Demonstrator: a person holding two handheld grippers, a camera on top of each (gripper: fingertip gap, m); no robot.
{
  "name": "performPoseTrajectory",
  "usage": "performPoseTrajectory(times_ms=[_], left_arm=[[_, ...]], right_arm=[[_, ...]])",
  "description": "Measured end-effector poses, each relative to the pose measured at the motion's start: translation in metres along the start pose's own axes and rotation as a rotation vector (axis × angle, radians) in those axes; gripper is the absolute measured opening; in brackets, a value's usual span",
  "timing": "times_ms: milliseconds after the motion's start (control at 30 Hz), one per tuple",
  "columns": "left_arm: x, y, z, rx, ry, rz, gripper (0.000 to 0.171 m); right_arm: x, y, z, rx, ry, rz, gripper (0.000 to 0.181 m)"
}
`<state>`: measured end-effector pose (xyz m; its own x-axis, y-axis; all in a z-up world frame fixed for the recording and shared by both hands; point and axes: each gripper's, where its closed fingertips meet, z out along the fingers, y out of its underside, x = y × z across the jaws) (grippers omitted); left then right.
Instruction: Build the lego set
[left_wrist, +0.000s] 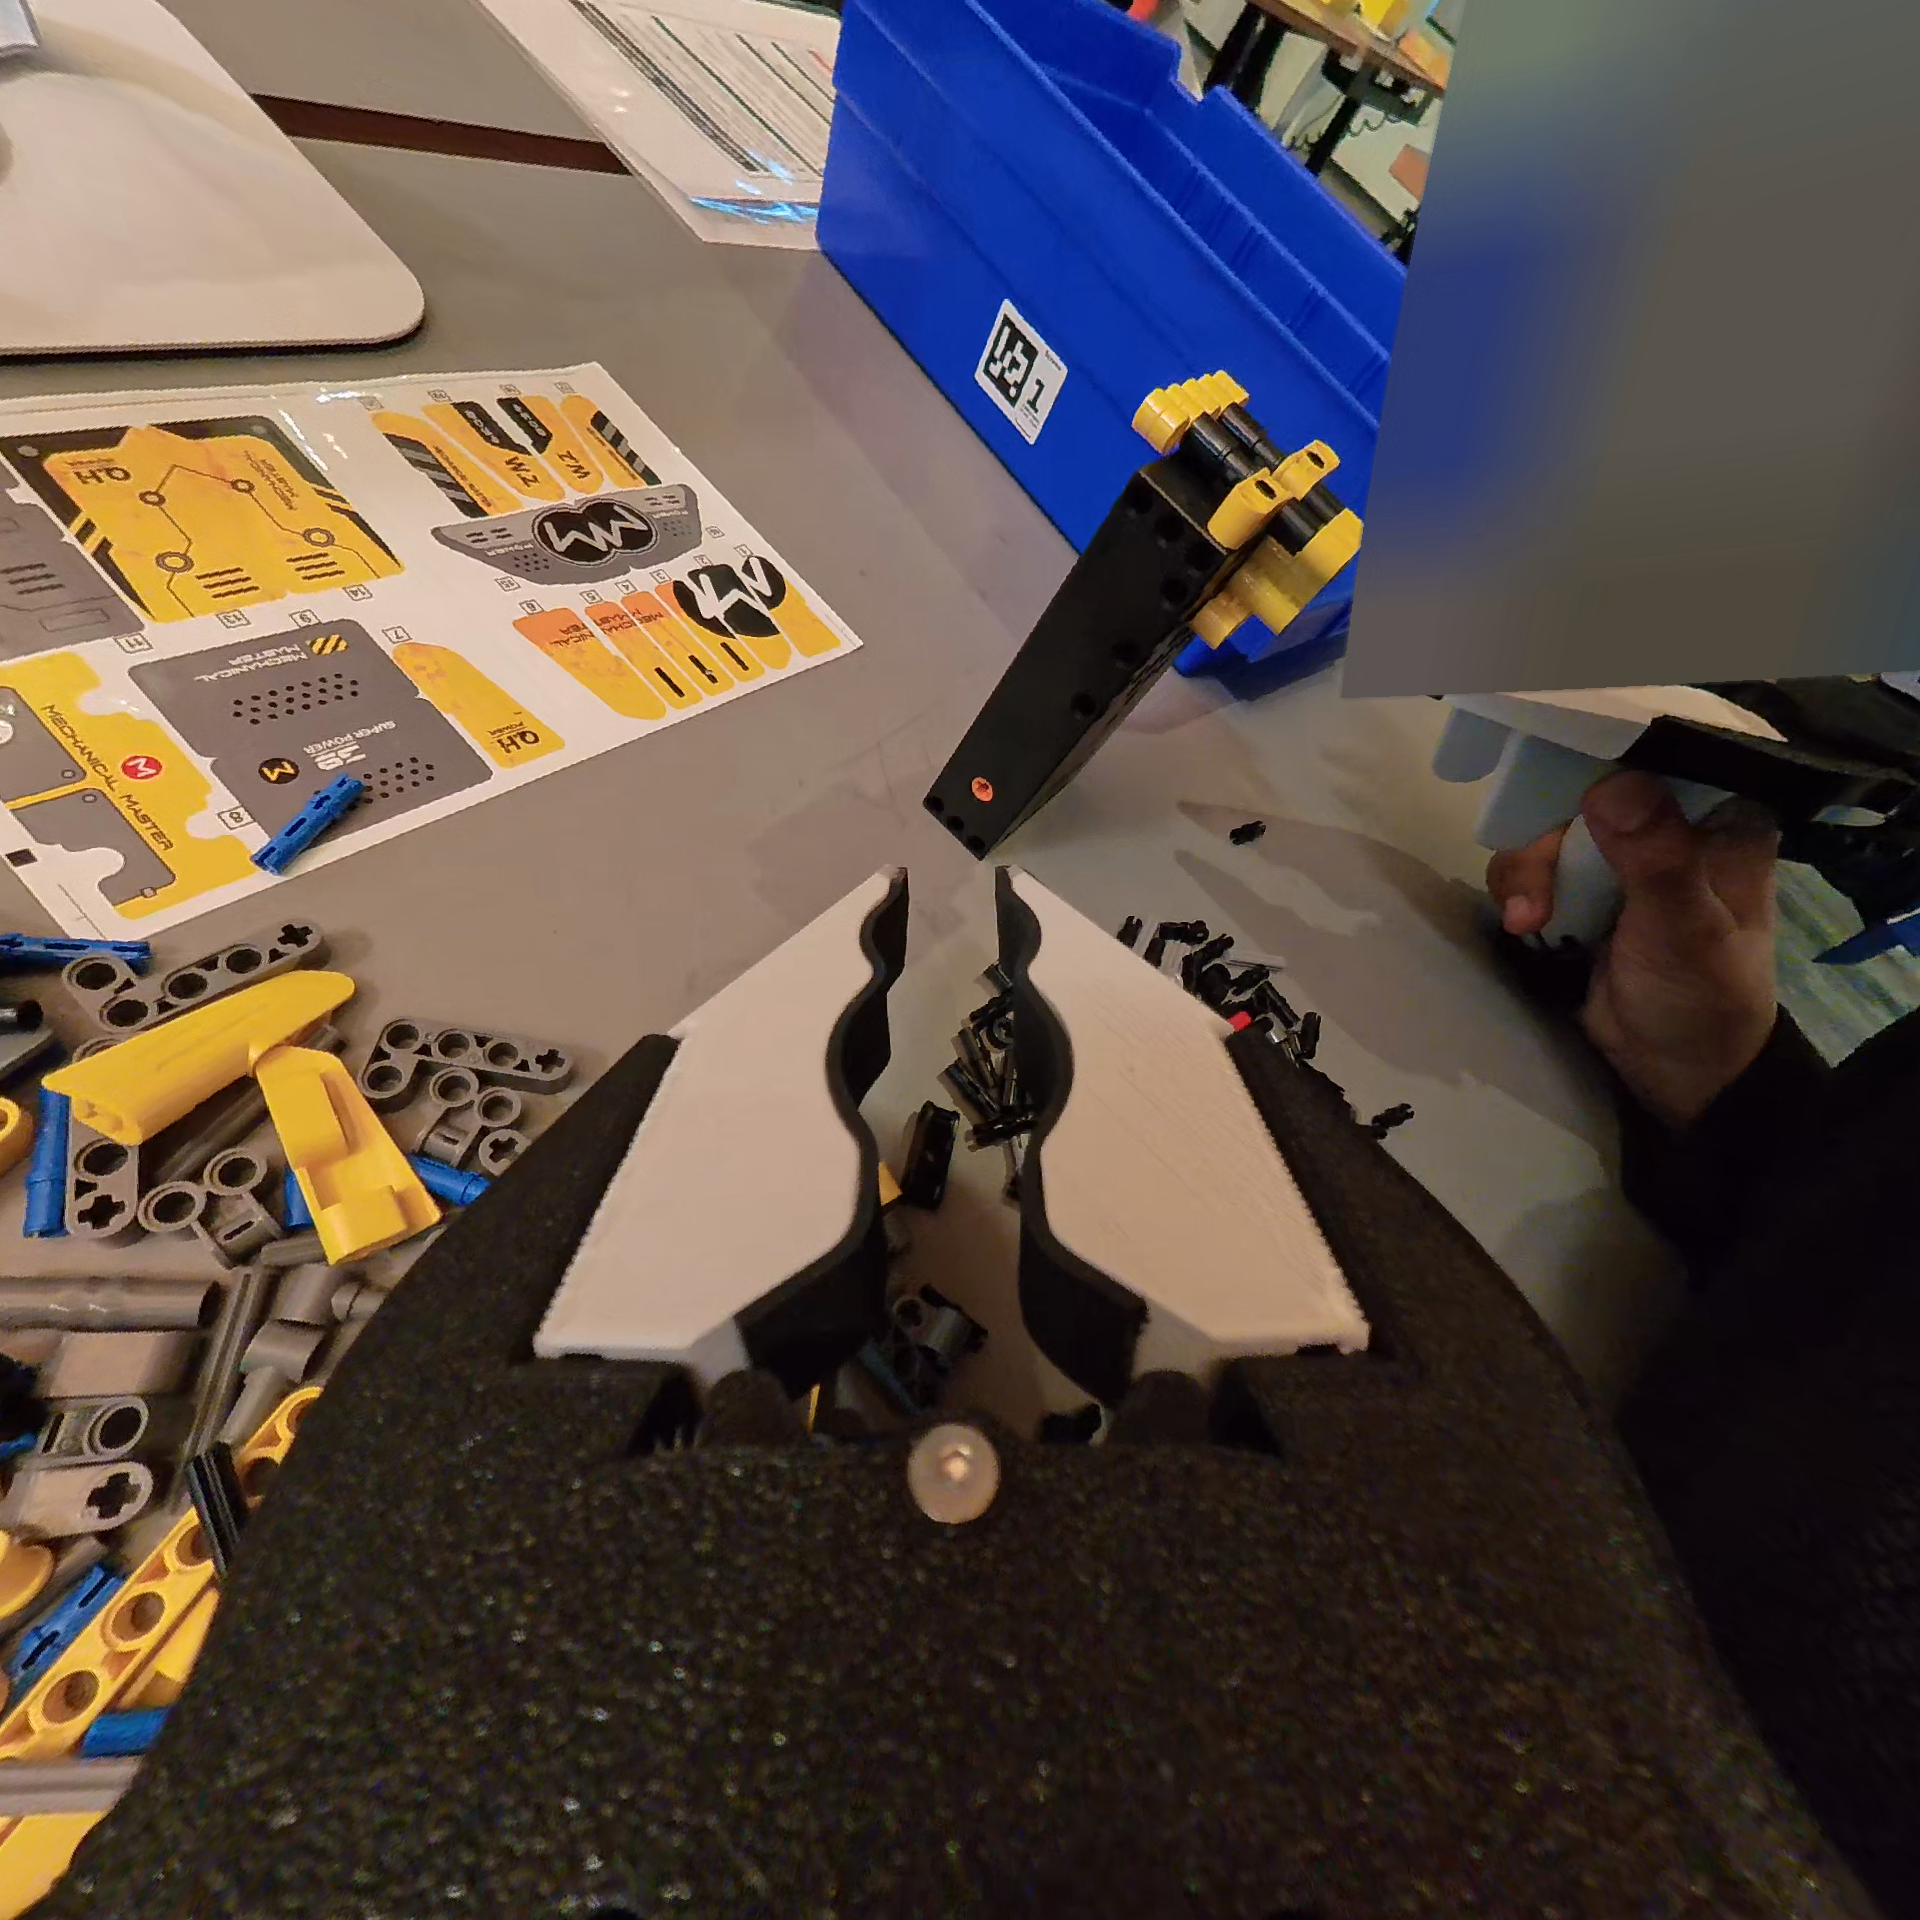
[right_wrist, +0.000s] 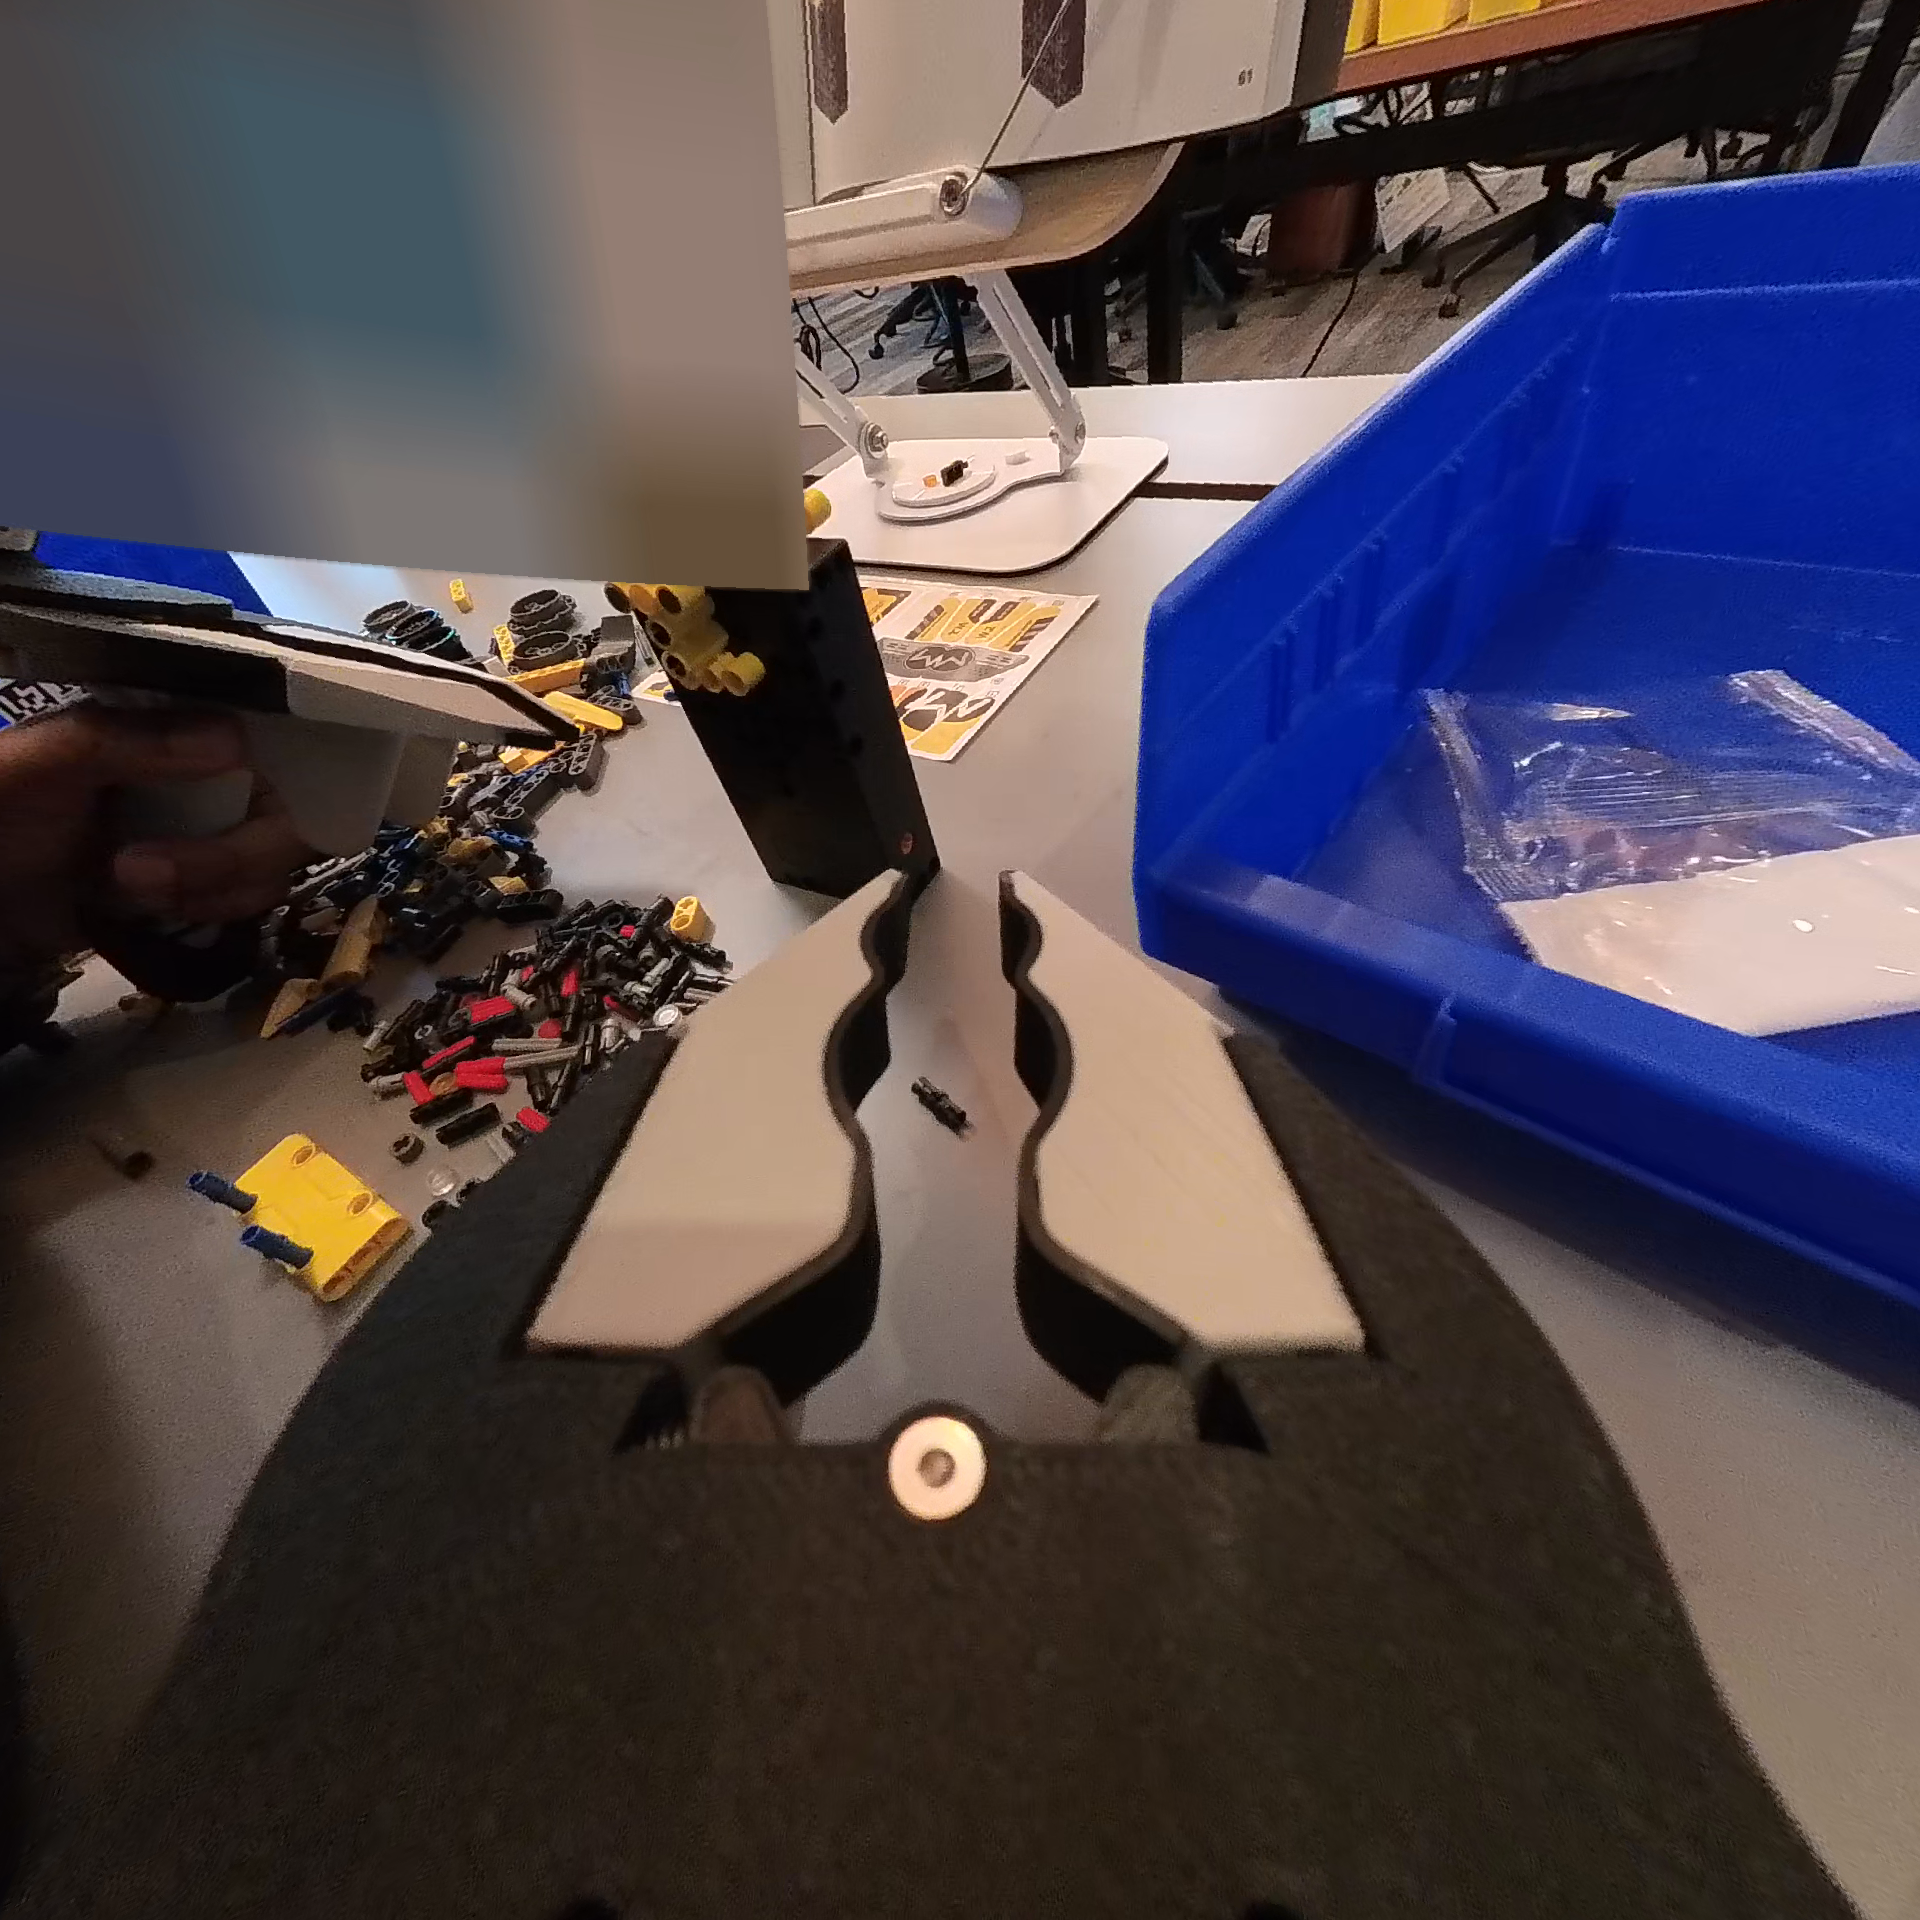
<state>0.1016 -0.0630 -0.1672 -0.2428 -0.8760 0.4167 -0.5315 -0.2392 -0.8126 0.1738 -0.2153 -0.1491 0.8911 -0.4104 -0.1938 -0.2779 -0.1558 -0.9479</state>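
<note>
While both claws hover over the grey table (left_wrist: 644, 260), we note the blue bin (right_wrist: 1351, 665) as the largest item, filling the right side of the right wrist view and the top centre of the left wrist view; crumpled clear bags (right_wrist: 1621, 790) and a white sheet (right_wrist: 1714, 935) lie inside it.

Next, a white stand base (right_wrist: 1049, 520) sits at upper centre of the right view.

We see a printed sticker sheet (left_wrist: 343, 623) flat at left centre of the left view.

A black block with yellow connectors (left_wrist: 1122, 623) stands tilted on the table just beyond both claws' tips, beside the bin. We cannot tell whether either tip touches it.

Left gripper (left_wrist: 951, 883): jaws slightly apart, nothing between them, above a scatter of small black pins (left_wrist: 997, 1091).

Right gripper (right_wrist: 951, 883): jaws slightly apart, empty; one black pin (right_wrist: 940, 1103) lies on the table between its fingers.

Loose grey, yellow and blue parts (left_wrist: 208, 1143) are heaped at lower left of the left view. A yellow piece with two blue pins (right_wrist: 312, 1216) lies apart at lower left of the right view.
</note>
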Motion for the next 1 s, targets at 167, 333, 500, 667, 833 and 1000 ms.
performPoseTrajectory(times_ms=[167, 333, 500, 667, 833, 1000], left_arm=[[0.001, 0.000, 0.000, 0.002, 0.001, 0.004, 0.017], [0.010, -0.003, -0.004, 0.015, 0.030, 0.012, 0.017], [0.027, -0.011, -0.017, 0.068, 0.071, 0.053, 0.017], [0.042, -0.005, -0.022, 0.061, 0.120, 0.056, 0.017], [0.064, 0.012, -0.017, -0.006, 0.159, 0.157, 0.017], [0.088, 0.041, -0.008, -0.129, 0.226, 0.230, 0.017]], right_arm=[[-0.001, 0.000, 0.000, -0.001, 0.000, -0.005, 0.017], [-0.002, 0.005, 0.004, -0.037, 0.011, -0.040, 0.017], [-0.004, 0.006, 0.006, -0.051, 0.010, -0.057, 0.023], [-0.012, 0.011, 0.004, -0.078, -0.034, -0.061, 0.025], [-0.031, 0.016, 0.000, -0.096, -0.118, -0.079, 0.024], [-0.051, 0.016, -0.004, -0.076, -0.193, -0.101, 0.024]])
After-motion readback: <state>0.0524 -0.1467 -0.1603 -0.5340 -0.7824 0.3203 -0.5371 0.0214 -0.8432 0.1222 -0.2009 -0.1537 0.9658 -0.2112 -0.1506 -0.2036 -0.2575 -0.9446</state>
